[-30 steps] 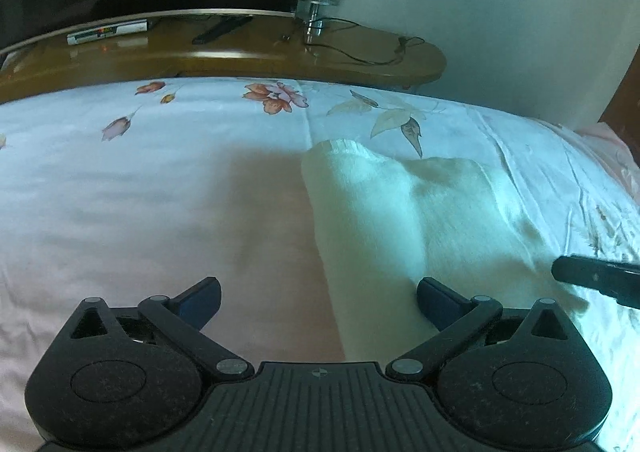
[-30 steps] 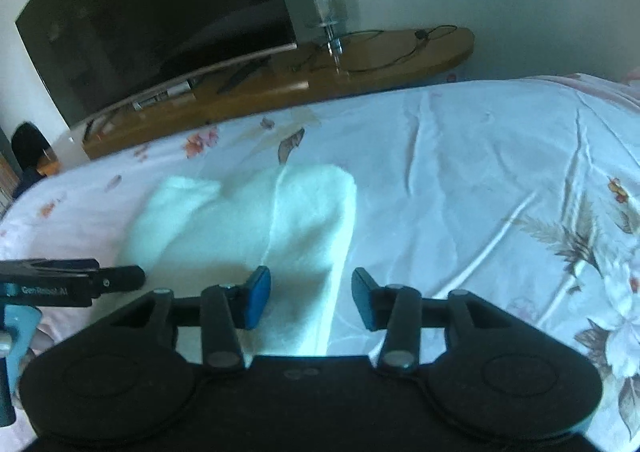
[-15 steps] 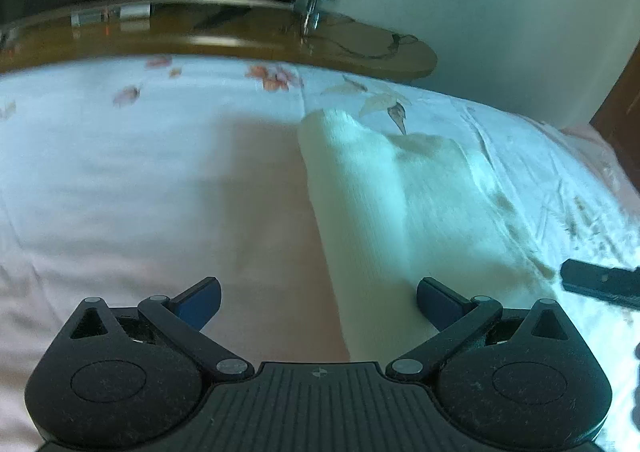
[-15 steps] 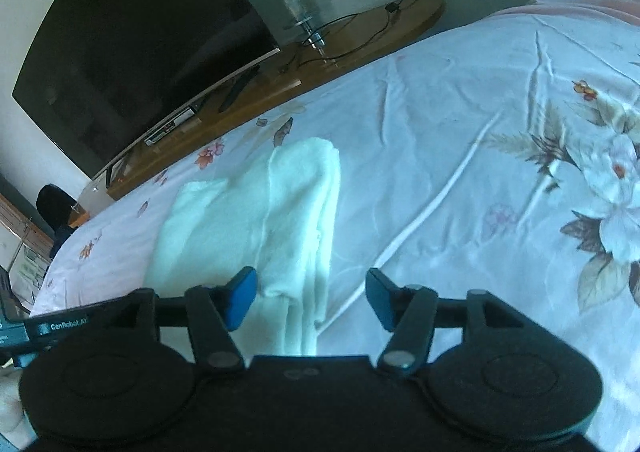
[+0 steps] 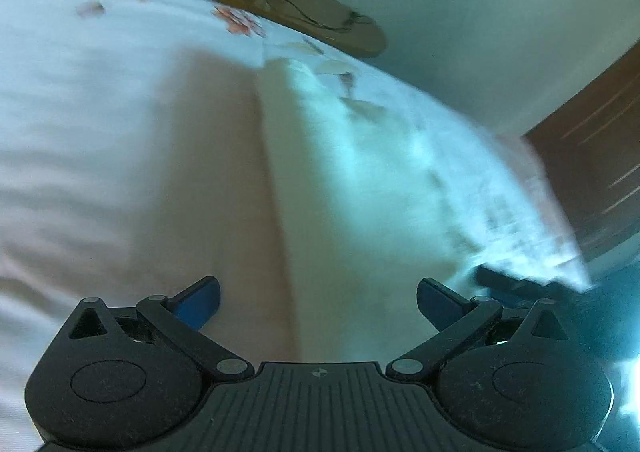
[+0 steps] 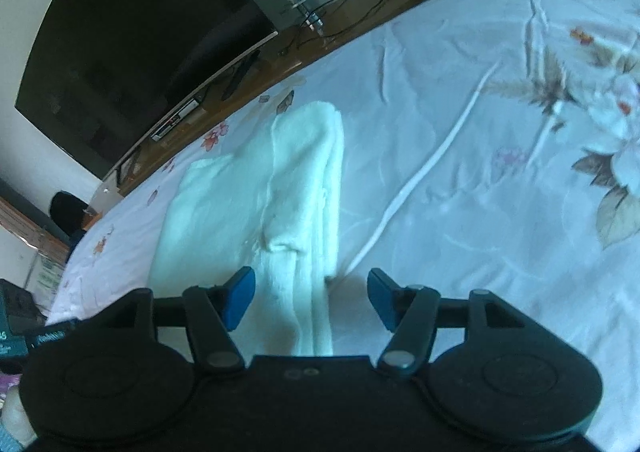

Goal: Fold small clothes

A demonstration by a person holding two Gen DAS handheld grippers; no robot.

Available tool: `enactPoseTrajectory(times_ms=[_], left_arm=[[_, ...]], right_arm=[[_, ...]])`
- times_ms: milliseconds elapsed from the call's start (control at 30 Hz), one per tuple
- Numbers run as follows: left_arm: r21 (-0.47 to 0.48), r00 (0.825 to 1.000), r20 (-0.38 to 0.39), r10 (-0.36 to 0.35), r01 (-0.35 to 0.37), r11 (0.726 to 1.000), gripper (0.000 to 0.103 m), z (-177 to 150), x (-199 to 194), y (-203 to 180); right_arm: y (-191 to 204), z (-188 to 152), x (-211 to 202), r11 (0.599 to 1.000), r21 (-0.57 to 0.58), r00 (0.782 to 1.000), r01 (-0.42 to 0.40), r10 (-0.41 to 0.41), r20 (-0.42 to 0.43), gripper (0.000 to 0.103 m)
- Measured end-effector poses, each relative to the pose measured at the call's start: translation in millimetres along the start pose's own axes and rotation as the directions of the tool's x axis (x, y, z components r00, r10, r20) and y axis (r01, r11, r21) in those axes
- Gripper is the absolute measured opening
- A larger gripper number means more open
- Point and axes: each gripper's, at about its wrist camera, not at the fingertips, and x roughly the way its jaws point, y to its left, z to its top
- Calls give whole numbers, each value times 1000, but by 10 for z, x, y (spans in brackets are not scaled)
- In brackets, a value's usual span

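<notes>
Right wrist view — one white garment (image 6: 256,188), one floral bedsheet (image 6: 480,156), right gripper (image 6: 311,294) fingers wide, left gripper (image 5: 318,298) fingers wide — both empty

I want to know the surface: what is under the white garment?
The white garment lies flat on a floral bedsheet, which shows all around it. What the folded layers hide between them, or directly beneath, cannot be seen.
</notes>
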Motion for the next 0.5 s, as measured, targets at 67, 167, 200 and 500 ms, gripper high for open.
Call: enactPoseTrajectory(times_ms=[67,167,200,500], left_arm=[[-31,1000,-15,-24,23,999,103,38,48,32],[-34,999,-18,-49,48,998,103,65,91,45],[-23,998,-21,-53,52,998,103,74,109,38],[-21,988,-26,-153,153,988,88,263,264,112]], right_arm=[[-43,0,32,999,24,999,-37,37,-9,61],[-150,18,97,993,78,996,-83,85,-21,62],[-205,36,114,988,106,993,-114,117,-19,63],[-361,166,351,950,182,961,-254,270,-63,63]])
